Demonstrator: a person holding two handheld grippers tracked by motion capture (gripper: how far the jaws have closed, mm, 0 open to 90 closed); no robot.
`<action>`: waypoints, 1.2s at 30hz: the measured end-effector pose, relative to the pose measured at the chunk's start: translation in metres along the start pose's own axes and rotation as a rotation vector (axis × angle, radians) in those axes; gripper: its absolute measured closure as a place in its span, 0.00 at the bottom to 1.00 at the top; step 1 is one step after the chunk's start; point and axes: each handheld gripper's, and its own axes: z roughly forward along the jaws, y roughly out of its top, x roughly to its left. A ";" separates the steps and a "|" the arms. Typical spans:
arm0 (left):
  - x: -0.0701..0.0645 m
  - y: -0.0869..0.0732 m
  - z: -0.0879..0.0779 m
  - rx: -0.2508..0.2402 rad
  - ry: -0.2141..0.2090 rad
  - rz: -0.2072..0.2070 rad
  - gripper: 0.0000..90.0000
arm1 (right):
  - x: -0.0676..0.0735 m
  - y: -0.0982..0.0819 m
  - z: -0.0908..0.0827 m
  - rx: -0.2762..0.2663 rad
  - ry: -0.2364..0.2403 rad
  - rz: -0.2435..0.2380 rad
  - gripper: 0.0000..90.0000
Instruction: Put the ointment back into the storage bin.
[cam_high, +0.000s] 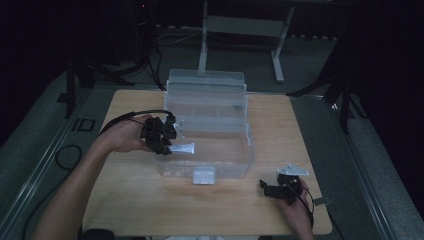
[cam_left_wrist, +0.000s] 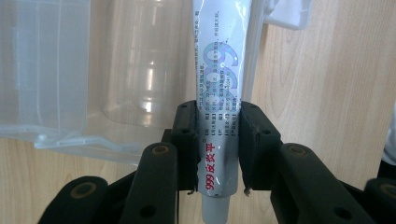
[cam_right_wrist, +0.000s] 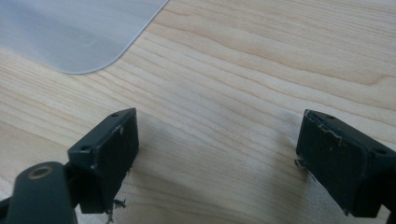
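Observation:
A white ointment tube (cam_left_wrist: 218, 84) with red and blue print is clamped between the black jaws of my left gripper (cam_left_wrist: 217, 144). In the high view that left gripper (cam_high: 161, 136) hovers at the left rim of a clear plastic box (cam_high: 235, 167), and the tube (cam_high: 183, 148) points right over the box's inside. My right gripper (cam_right_wrist: 215, 154) stands open with only bare wood between its pads. From above, the right gripper (cam_high: 281, 191) rests low on the table at the front right, apart from the box.
The box's raised lid (cam_high: 206, 92) and an inner tray stand behind it, and a white latch (cam_high: 204, 176) sits on its front wall. The wooden table (cam_high: 140, 200) has bare room in front. Beyond the far edge stand dark stands and a white frame.

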 end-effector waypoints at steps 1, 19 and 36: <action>0.000 0.001 0.001 0.001 -0.001 0.003 0.79 | 0.000 0.000 0.000 0.000 0.000 0.000 0.14; 0.003 0.011 0.011 0.021 -0.007 0.015 0.79 | 0.000 0.000 0.000 0.000 0.001 -0.001 0.14; 0.005 0.017 0.021 0.052 -0.019 0.010 0.79 | 0.000 0.000 0.000 0.000 0.003 -0.002 0.14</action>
